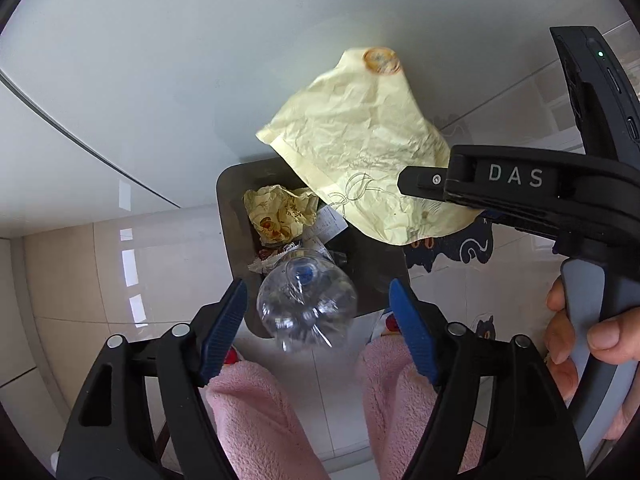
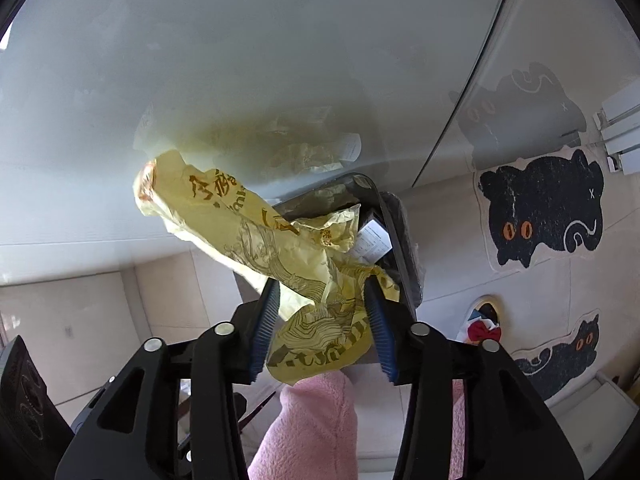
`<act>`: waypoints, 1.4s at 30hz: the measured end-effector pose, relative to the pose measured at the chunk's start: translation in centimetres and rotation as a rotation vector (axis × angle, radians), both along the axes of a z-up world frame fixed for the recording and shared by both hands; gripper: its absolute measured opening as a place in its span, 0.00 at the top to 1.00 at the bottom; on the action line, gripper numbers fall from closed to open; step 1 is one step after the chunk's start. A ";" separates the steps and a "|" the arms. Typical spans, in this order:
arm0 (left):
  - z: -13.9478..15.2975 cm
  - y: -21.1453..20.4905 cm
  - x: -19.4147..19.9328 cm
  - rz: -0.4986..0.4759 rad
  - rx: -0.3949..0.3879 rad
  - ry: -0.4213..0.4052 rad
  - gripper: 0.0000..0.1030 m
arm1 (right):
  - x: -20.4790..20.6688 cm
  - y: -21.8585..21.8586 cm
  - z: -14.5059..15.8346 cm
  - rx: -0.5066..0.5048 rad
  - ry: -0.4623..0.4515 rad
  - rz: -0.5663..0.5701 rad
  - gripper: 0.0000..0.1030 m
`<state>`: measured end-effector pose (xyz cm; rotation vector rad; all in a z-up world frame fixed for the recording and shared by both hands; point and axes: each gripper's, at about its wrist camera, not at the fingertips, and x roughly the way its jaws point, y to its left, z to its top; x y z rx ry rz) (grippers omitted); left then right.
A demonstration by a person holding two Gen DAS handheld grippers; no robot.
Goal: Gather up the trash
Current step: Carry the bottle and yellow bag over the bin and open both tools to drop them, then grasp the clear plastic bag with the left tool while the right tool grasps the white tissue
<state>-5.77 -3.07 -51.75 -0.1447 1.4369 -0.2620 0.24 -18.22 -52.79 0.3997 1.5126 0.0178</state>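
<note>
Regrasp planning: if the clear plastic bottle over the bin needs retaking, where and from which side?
Grip the clear plastic bottle across its ribbed round body, from above, as the left gripper already straddles it. It hangs base-up, cap end down toward the bin, so the neck is out of reach.

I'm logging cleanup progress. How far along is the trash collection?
Done: crumpled wrappers already lie in the bin. In hand: a clear bottle sits between the left gripper's open jaws, and a yellow wrapper sits in the right gripper. Left: both must land inside.
</note>
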 end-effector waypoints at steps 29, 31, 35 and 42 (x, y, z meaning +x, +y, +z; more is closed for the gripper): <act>25.7 2.7 -0.8 0.041 -0.093 -0.327 0.08 | -3.5 -6.4 27.8 -0.018 -0.377 0.081 0.03; 27.7 2.9 -0.1 0.046 -0.105 -0.367 0.08 | -2.9 -6.6 30.9 -0.026 -0.457 0.091 0.03; 31.6 3.0 1.8 0.049 -0.113 -0.457 0.08 | -0.6 -6.8 35.7 -0.029 -0.587 0.114 0.03; 35.2 3.2 7.4 0.066 -0.049 -0.551 0.08 | 6.9 -6.7 38.7 -0.054 -0.623 0.117 0.09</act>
